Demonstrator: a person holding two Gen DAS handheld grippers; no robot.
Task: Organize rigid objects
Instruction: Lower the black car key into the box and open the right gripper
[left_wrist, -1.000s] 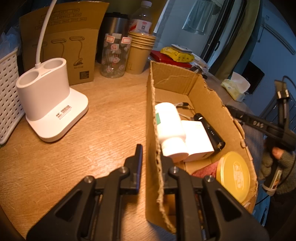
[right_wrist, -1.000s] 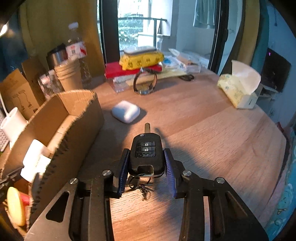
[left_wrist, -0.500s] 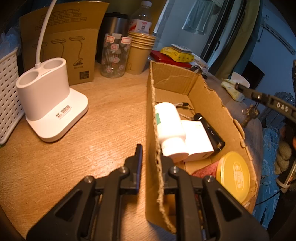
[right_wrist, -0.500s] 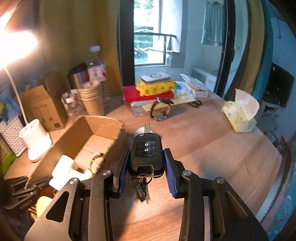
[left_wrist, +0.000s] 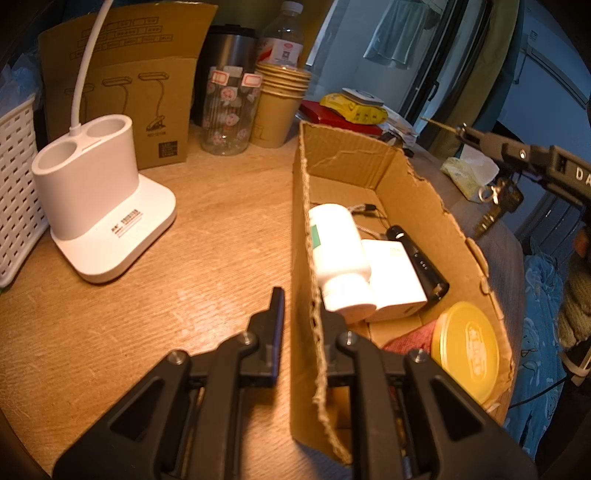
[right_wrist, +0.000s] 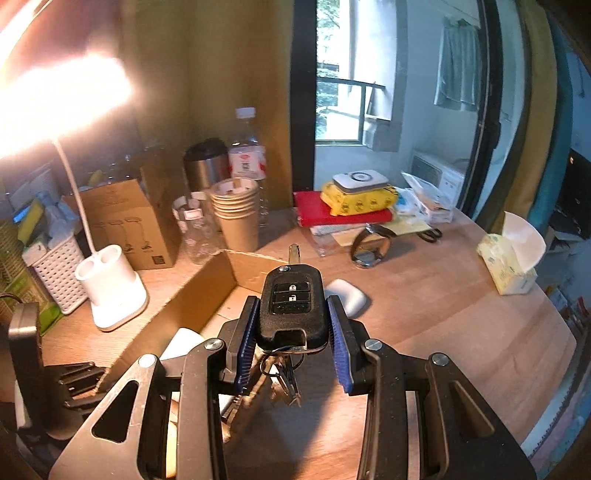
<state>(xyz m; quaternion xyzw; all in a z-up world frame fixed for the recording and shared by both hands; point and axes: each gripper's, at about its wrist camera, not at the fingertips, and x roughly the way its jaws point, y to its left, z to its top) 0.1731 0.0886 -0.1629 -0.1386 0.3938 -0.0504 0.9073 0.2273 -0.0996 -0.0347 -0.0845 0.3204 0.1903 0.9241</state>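
A black car key fob with a bunch of keys dangling under it sits between the blue pads of my right gripper, which is shut on it and held in the air over the near edge of the open cardboard box. In the left wrist view the right gripper hovers by the box's right wall with the keys hanging below. My left gripper is shut on the box's left wall. Inside lie a white bottle, a white block, a black stick-shaped device and a yellow-lidded tin.
On the wooden table lie a white earbud case, a wristwatch and a tissue pack to the right of the box. A white lamp base, a lamp carton, a glass jar, stacked paper cups and a white basket stand to its left.
The right gripper has risen off the table with the key fob and swung left, toward the box. The left gripper and the box have not moved.
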